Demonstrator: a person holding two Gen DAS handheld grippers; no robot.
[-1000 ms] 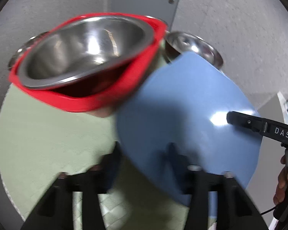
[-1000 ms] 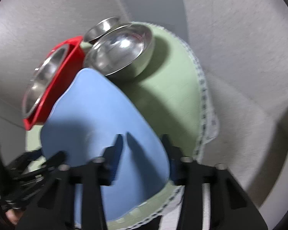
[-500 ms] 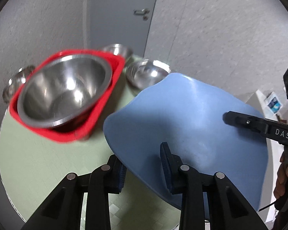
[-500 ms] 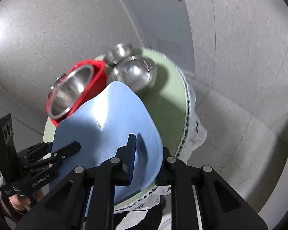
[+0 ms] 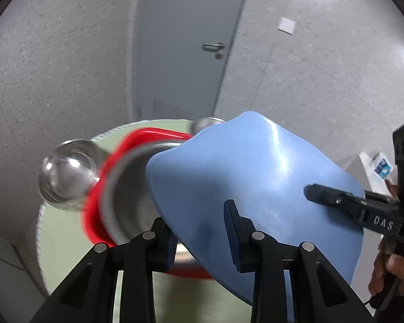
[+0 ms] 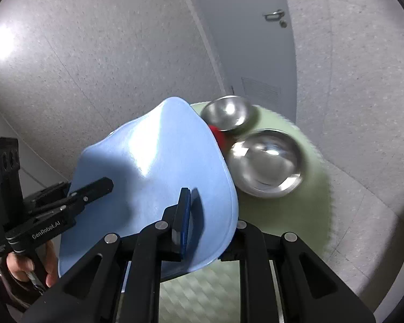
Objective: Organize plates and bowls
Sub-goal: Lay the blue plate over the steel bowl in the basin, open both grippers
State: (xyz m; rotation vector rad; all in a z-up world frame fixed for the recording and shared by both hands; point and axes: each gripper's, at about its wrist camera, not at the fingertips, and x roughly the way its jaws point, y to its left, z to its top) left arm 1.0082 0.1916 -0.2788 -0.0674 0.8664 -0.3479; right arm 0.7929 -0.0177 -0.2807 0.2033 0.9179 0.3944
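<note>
A bendy blue plate (image 5: pixel 256 188) is held in the air by both grippers and curves between them; it also shows in the right wrist view (image 6: pixel 153 177). My left gripper (image 5: pixel 202 231) is shut on its near edge. My right gripper (image 6: pixel 210 223) is shut on the opposite edge. Behind the plate a red dish (image 5: pixel 115 156) holds a steel bowl (image 5: pixel 129 202) on the round green table (image 5: pixel 64 247). A small steel bowl (image 5: pixel 67 172) stands left of the red dish. In the right wrist view a large steel bowl (image 6: pixel 266 161) and a smaller one (image 6: pixel 229 113) sit on the table (image 6: pixel 296 228).
A grey wall and a grey door (image 5: pixel 185 40) with a handle stand behind the table. The table's white fringe edge (image 5: pixel 40 215) is close on the left. A white surface with a small packet (image 5: pixel 382 167) is at the far right.
Both grippers have lifted the blue plate higher and tilted it up, bending it more. The table and bowls now sit lower and farther in both views.
</note>
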